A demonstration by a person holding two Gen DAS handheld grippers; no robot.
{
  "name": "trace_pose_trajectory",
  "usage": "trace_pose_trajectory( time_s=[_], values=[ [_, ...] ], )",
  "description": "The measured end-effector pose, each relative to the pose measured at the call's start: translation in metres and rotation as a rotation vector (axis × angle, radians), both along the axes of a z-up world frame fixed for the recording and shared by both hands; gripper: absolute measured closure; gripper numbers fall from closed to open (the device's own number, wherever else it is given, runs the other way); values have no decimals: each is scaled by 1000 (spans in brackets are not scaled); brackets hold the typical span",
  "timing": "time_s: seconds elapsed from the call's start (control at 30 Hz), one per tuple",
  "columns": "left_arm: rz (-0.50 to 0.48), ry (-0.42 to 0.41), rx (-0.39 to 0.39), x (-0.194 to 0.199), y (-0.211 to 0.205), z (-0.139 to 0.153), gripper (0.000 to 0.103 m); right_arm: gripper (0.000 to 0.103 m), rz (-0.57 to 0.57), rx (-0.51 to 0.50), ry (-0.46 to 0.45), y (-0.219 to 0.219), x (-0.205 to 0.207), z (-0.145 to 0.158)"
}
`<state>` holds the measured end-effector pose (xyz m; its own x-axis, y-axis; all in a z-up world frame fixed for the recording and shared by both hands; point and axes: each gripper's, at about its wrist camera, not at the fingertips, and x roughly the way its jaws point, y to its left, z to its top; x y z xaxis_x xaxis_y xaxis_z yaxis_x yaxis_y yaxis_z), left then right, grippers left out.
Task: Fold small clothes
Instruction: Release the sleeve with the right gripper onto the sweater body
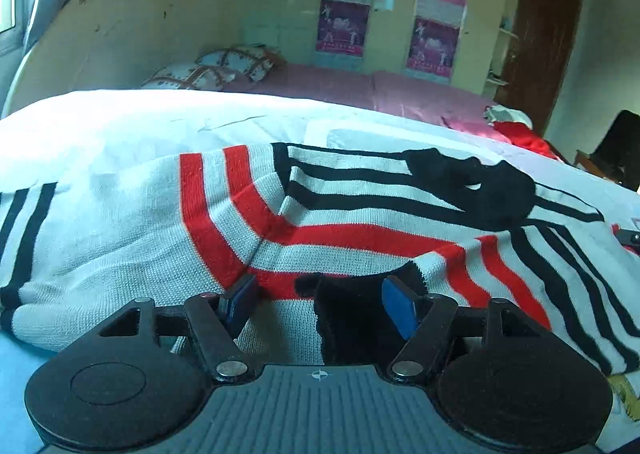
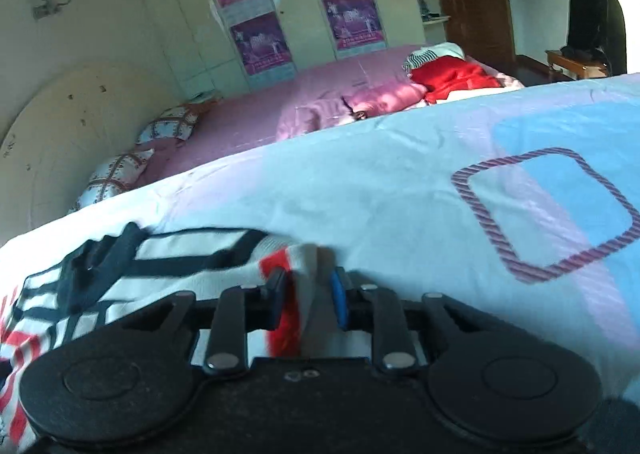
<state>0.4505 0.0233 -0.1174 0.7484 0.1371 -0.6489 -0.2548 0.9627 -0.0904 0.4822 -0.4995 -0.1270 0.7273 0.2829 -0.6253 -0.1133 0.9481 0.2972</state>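
ribbed knit sweater (image 1: 132, 238) on smooth cotton bedsheet (image 2: 400, 182).

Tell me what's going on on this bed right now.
A person is folding a striped knit sweater on the bedspread. The right hand-held gripper is clamped on a bunched edge of it. The left hand-held gripper stands open over the sweater's black hem, gripping nothing.
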Motion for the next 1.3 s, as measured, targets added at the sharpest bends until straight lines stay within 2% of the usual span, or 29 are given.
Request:
trace_pose_trajectory(
  time_s=[0.07,0.13,0.2,0.23,0.27,0.33,0.37,0.4,0.5,0.57,0.67,0.73,0.83,0.9,0.97,1.03,1.2,1.23,1.3],
  values=[
    [26,-27,-38,-6,3,10,34,78,-15,-25,2,2,-3,8],
    [30,-43,-54,-13,5,11,34,77,-31,-18,-52,0,-20,19],
    [24,1,-43,-12,5,1,34,76,-10,29,-53,-3,-39,23],
    [13,-12,-12,-13,0,-2,34,76,13,26,-56,-2,-50,24],
    [8,-13,6,-13,-3,-3,34,75,35,-6,-51,3,-59,21],
    [11,-1,20,-13,-4,-1,33,74,80,-95,50,15,-62,6],
    [26,11,13,-16,-3,3,33,72,63,-91,31,11,-70,9],
    [45,16,-9,-22,-1,8,33,71,56,-85,49,9,-74,14],
    [103,-25,-87,-54,13,18,33,67,44,-53,-30,4,-99,39],
    [156,-40,-127,-82,30,20,33,66,55,-32,-51,3,-115,50],
    [265,-48,-156,-124,67,19,33,65,67,-18,-54,7,-136,55],
    [356,-63,-206,-150,104,15,33,64,63,-5,-41,9,-151,54],
    [513,-136,-346,-189,168,5,34,64,61,-5,-9,25,-169,50],
    [594,-212,-455,-211,212,-3,50,64,61,-17,7,38,-181,48],
    [659,-254,-519,-223,246,-11,51,64,59,-32,21,55,-192,47],
    [696,-285,-567,-231,279,-18,51,64,49,-39,28,74,-199,49],
    [675,-338,-668,-226,341,-33,53,64,13,-51,23,116,-206,59],
    [670,-341,-677,-218,348,-35,55,64,7,-48,18,122,-207,60],
    [669,-341,-685,-211,362,-39,65,63,-9,-46,1,132,-204,63]
  ],
)
